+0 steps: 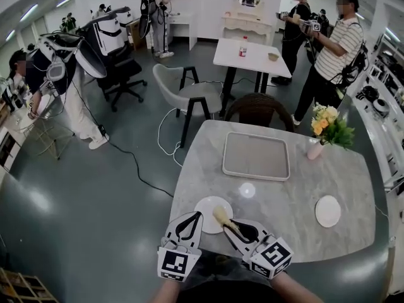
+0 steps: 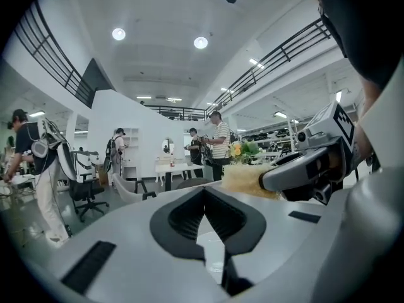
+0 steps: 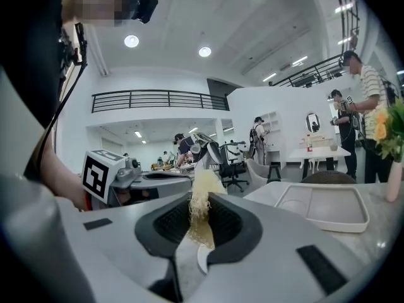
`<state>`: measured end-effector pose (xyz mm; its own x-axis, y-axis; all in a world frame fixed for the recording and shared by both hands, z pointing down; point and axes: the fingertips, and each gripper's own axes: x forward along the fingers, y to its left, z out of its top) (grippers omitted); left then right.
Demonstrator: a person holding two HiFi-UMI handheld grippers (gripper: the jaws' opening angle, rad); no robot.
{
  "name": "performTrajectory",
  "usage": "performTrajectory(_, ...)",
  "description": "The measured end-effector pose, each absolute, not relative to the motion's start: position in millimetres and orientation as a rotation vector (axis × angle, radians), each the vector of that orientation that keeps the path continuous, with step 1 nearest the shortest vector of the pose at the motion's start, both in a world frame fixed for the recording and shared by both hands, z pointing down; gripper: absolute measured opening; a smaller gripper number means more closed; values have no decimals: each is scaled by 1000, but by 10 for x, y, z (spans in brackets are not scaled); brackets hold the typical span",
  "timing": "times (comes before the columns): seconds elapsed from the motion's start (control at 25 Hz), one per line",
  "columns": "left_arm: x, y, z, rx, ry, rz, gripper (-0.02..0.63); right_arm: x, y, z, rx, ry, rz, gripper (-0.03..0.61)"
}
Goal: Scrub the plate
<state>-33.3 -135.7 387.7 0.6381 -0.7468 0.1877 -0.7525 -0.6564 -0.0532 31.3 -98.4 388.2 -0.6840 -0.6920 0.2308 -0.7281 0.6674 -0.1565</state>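
Note:
A small white plate (image 1: 207, 206) lies near the front edge of the marble table (image 1: 297, 188). My left gripper (image 1: 197, 217) meets the plate's left rim, and its jaws are shut on that rim; white plate (image 2: 211, 251) shows between them in the left gripper view. My right gripper (image 1: 230, 223) is shut on a yellowish fibrous scrubber (image 1: 221, 216), whose tip rests over the plate's right part. The scrubber (image 3: 201, 201) stands up between the right jaws. From the left gripper view, the scrubber (image 2: 243, 180) and the right gripper (image 2: 309, 166) sit close on the right.
A grey rectangular tray (image 1: 256, 156) lies in the table's middle, a second white plate (image 1: 328, 211) at the right, and a vase of yellow flowers (image 1: 315, 147) at the back right. A dark chair (image 1: 257, 109) stands behind the table. Several people move in the room beyond.

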Motion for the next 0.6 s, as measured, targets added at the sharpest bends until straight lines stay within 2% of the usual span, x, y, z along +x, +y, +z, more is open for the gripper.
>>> performTrajectory(0.6, -316, -1397, 3931, 2771, -1280, 249, 12, 420, -1029, 3903, 1173, -2710, 340, 69)
